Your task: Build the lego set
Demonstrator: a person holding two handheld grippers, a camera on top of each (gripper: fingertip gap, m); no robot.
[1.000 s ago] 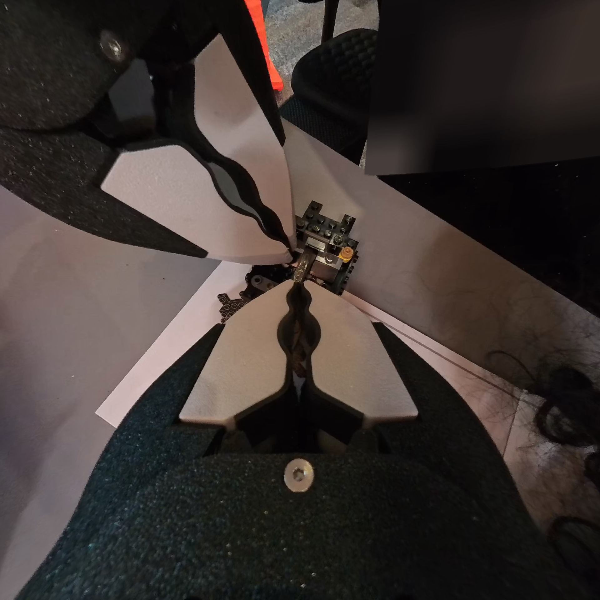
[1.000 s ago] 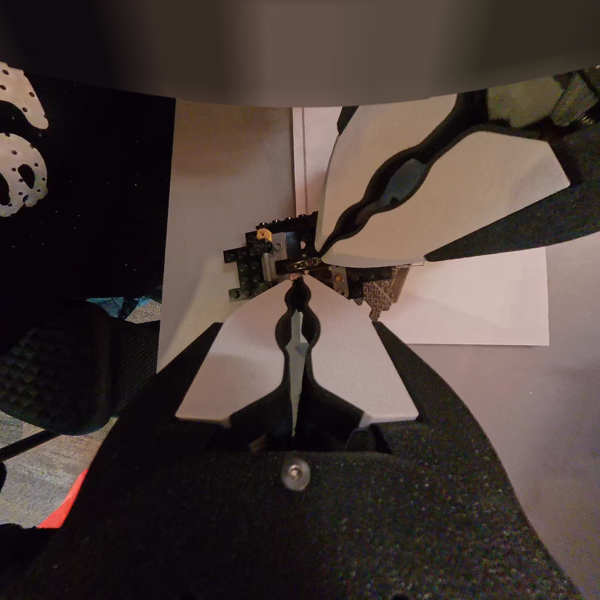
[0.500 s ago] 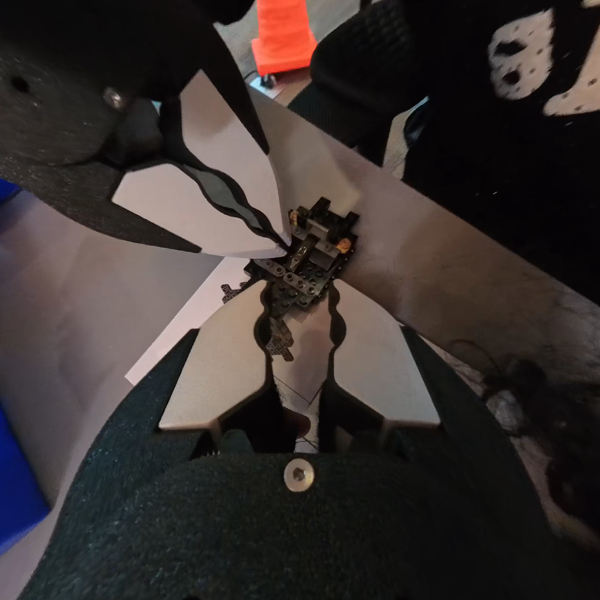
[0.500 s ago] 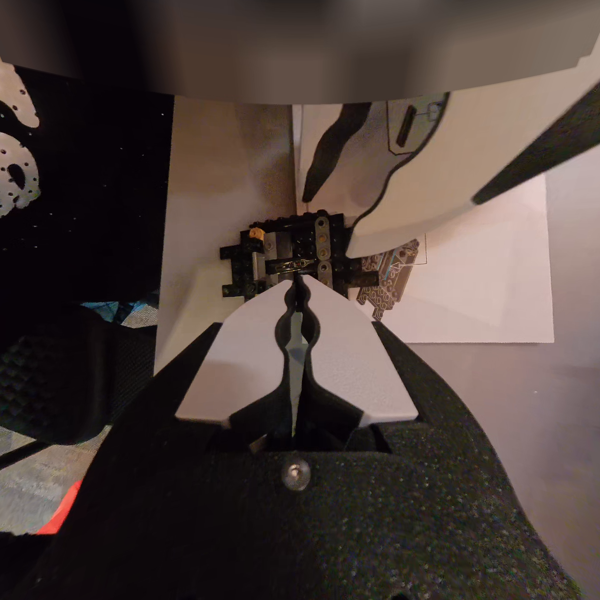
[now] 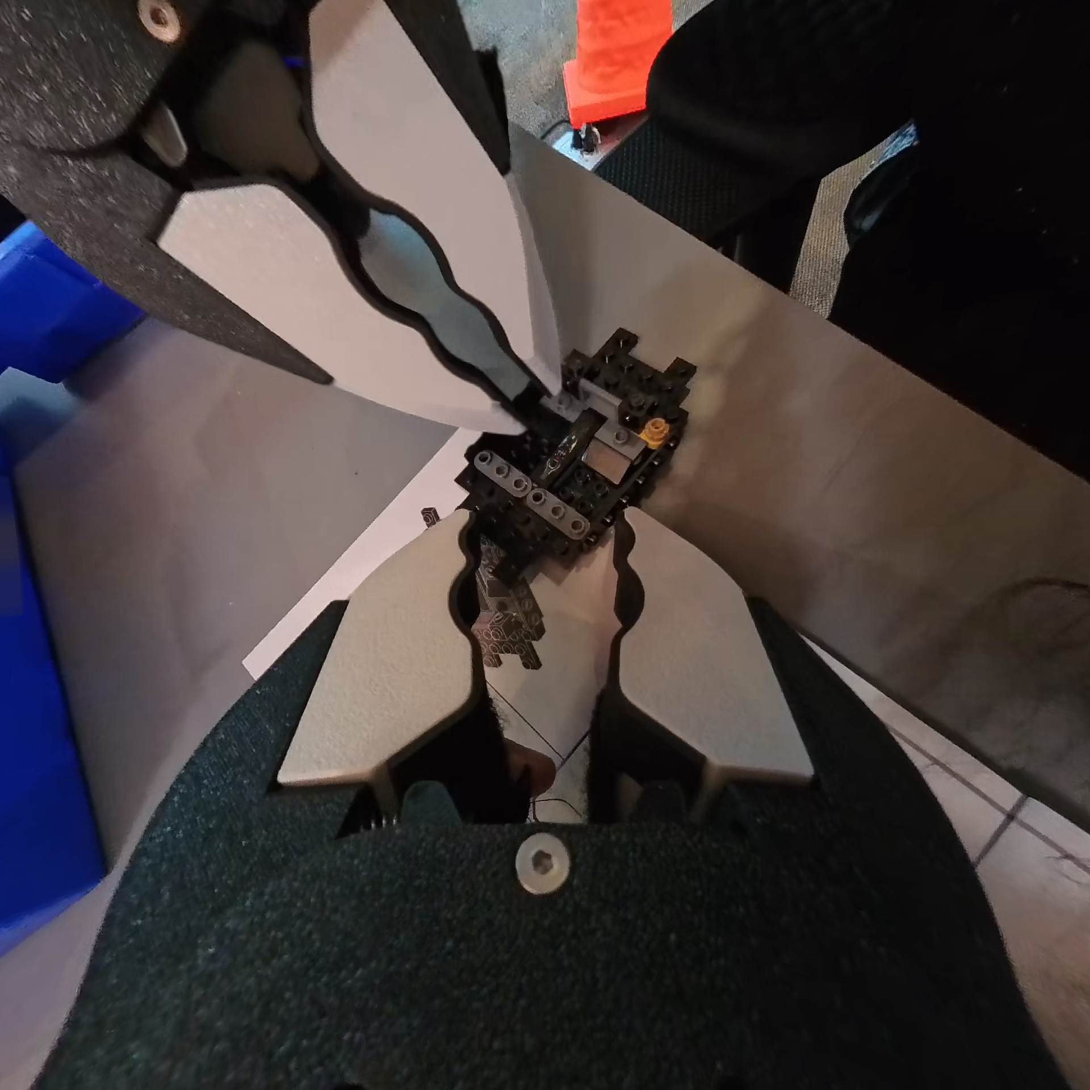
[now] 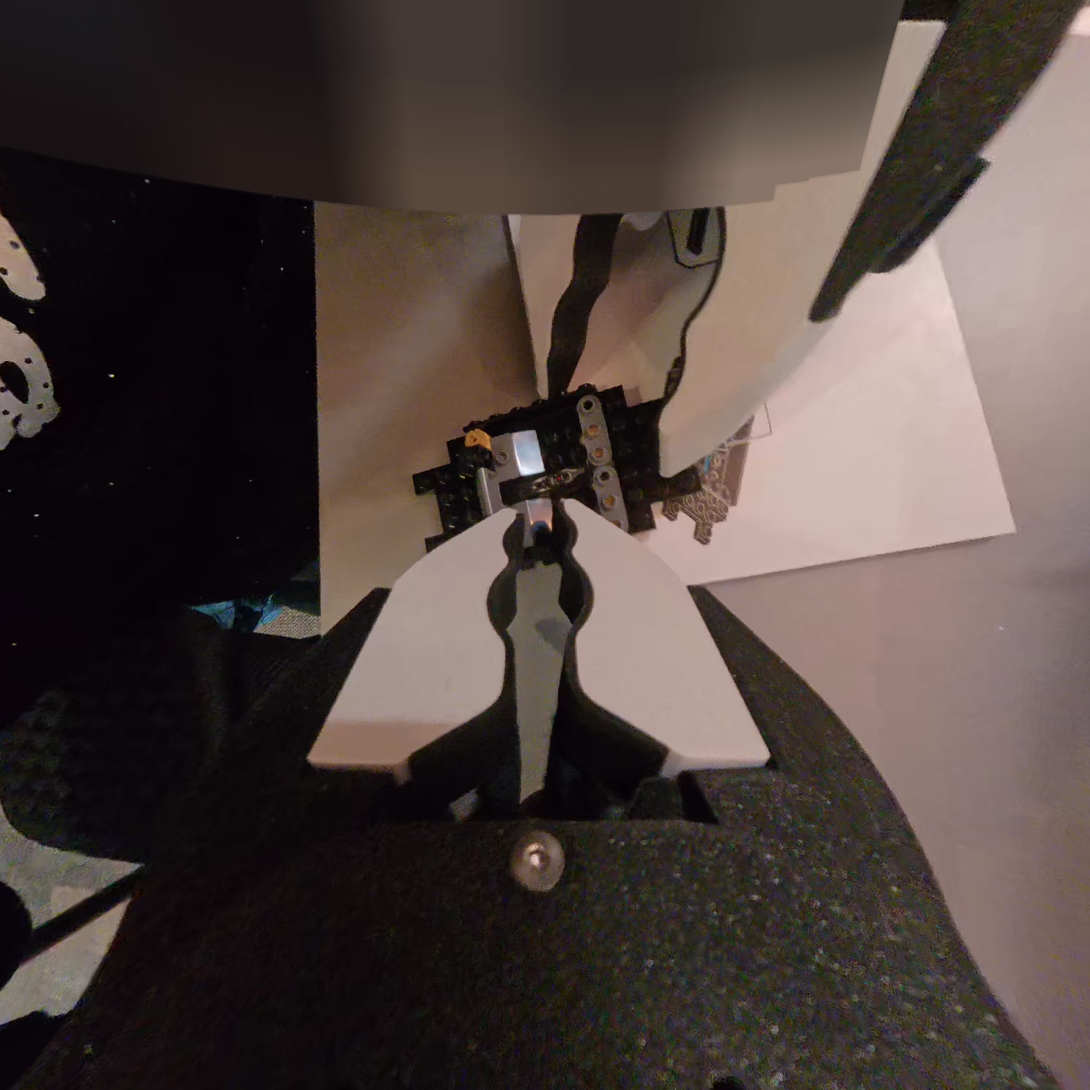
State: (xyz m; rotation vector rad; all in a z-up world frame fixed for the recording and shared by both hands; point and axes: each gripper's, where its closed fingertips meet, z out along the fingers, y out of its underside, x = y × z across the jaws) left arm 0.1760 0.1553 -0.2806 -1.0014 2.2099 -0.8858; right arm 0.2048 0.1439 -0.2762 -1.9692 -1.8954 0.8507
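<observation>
A black lego model (image 5: pixel 596 489) with two light grey holed beams, a shiny grey tile and a yellow stud lies on a white paper sheet (image 5: pixel 365 578). My left gripper (image 5: pixel 542 522) is open, with one finger on each side of the model's near end. My right gripper (image 5: pixel 531 407) reaches in from the upper left, its tips pinched on a small grey and black part at the model's far edge. In the right wrist view, the right gripper (image 6: pixel 539 516) meets the model (image 6: pixel 560 454) from below. The left gripper (image 6: pixel 613 401) straddles it from above.
A blue bin (image 5: pixel 41 560) stands at the left of the grey table (image 5: pixel 177 472). An orange cone (image 5: pixel 619 59) and a black chair (image 5: pixel 767 118) are beyond the table edge. A person's dark patterned clothing (image 6: pixel 147 413) is at the left. A printed drawing (image 6: pixel 713 495) shows on the paper.
My left gripper has opened, left a small dark bar on the model, and now straddles the model. The right gripper's tips have parted slightly at the model's edge.
</observation>
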